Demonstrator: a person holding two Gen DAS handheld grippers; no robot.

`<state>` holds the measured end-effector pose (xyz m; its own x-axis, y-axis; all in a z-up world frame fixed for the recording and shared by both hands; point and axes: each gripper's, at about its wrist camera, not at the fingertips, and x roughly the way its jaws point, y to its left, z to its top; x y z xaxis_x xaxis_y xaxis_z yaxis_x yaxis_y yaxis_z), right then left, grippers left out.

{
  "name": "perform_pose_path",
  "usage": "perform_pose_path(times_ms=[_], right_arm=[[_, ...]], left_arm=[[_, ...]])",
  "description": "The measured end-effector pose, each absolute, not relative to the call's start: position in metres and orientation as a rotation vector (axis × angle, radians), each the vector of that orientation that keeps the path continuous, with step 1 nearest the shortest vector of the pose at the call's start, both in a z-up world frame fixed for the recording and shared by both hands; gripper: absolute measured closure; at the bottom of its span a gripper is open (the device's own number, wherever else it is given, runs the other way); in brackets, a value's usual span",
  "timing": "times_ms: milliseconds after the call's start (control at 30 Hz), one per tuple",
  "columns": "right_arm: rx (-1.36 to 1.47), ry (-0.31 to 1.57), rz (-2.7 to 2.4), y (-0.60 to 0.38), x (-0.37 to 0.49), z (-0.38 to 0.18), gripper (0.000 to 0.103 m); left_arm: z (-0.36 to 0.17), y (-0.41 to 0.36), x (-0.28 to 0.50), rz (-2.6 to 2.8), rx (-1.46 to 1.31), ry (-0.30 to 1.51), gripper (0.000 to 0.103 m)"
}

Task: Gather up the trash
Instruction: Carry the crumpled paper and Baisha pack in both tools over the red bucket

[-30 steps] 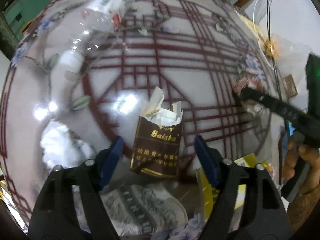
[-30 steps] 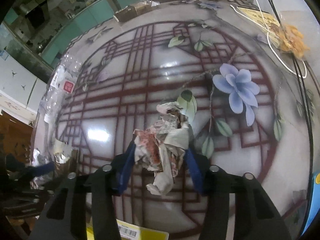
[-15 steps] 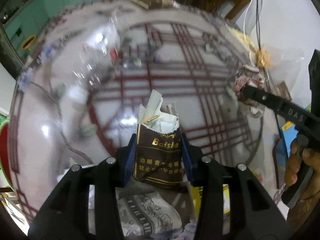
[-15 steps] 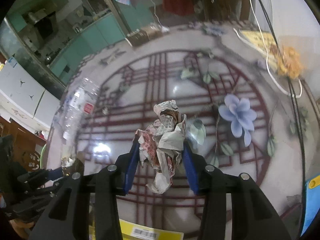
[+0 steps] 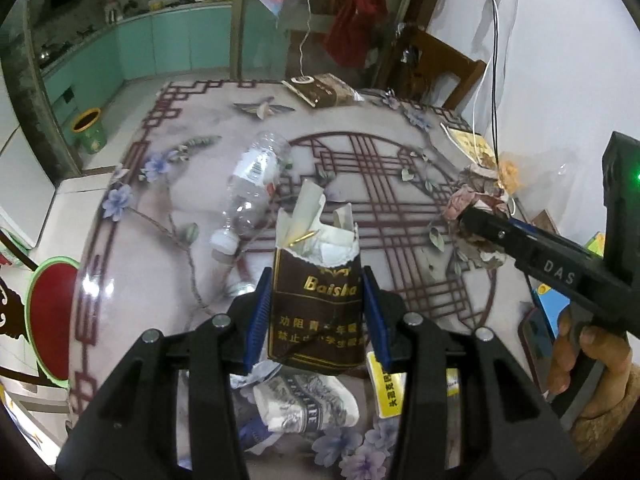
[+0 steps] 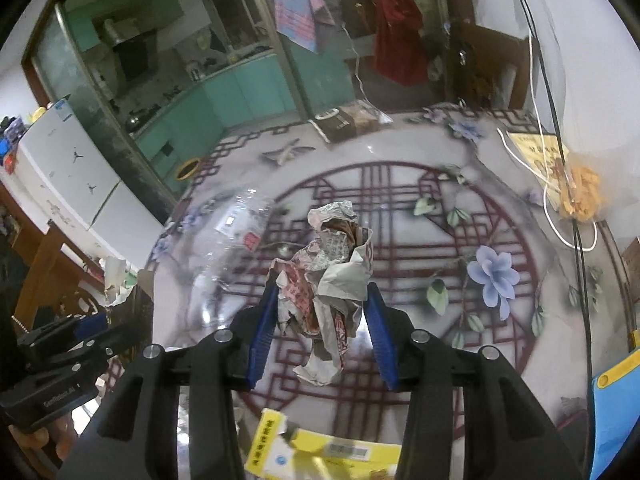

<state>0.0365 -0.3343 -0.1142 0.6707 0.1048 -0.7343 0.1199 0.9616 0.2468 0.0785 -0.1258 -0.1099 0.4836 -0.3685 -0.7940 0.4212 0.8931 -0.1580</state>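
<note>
My left gripper (image 5: 316,312) is shut on a torn brown cigarette pack (image 5: 318,308) with white paper sticking out of its top, held above the patterned table (image 5: 168,216). My right gripper (image 6: 322,320) is shut on a crumpled paper wad (image 6: 328,276), also lifted off the table. In the left wrist view the right gripper (image 5: 476,220) shows at the right edge with the wad (image 5: 472,200) at its tip, a hand below it. An empty clear plastic bottle (image 5: 252,188) lies on its side on the table left of centre; it shows blurred in the right wrist view (image 6: 236,232).
A crumpled printed wrapper (image 5: 304,404) and a yellow packet (image 5: 390,388) lie under the left gripper. A brown box (image 5: 320,90) sits at the table's far edge. Cables (image 6: 552,152) and an orange bag (image 6: 580,192) lie at the right. A green bin (image 5: 90,130) stands on the floor.
The left gripper shut on the cigarette pack, then both grippers rose with their loads. The table now looks farther away and more of the room shows.
</note>
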Motion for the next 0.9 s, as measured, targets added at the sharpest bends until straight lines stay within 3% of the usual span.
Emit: perform_pose_path(times_ms=[900], right_arm=[[0.144,0.816,0.2,-0.222,0.033,-0.091,0.06]], left_arm=[[-0.082,-0.003,0.039,-0.29,-0.094,0.868,0.061]])
